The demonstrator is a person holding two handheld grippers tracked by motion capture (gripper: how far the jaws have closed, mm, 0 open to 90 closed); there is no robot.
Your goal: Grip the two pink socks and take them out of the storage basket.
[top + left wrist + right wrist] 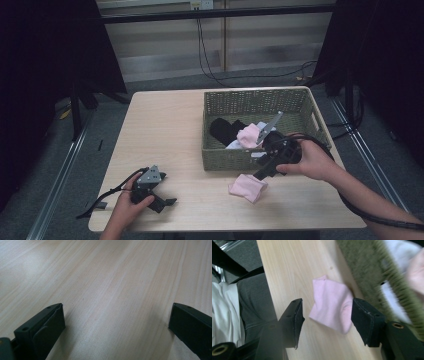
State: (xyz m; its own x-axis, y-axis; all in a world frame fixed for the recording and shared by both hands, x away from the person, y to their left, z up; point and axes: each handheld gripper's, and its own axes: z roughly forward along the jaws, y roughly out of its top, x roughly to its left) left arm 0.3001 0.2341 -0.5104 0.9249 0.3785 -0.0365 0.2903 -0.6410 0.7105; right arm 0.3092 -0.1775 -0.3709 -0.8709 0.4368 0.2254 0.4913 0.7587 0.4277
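Pale wood table under both grippers; my right gripper hangs wide open, holding nothing, pink sock lying below between its jaws, basket just beside; lift straight, keep clear of rim; left gripper open, empty, idle.

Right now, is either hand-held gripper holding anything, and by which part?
Nothing is held. The right hand-held gripper is open above the pink cloth lying on the table; the left hand-held gripper is open over bare wood.
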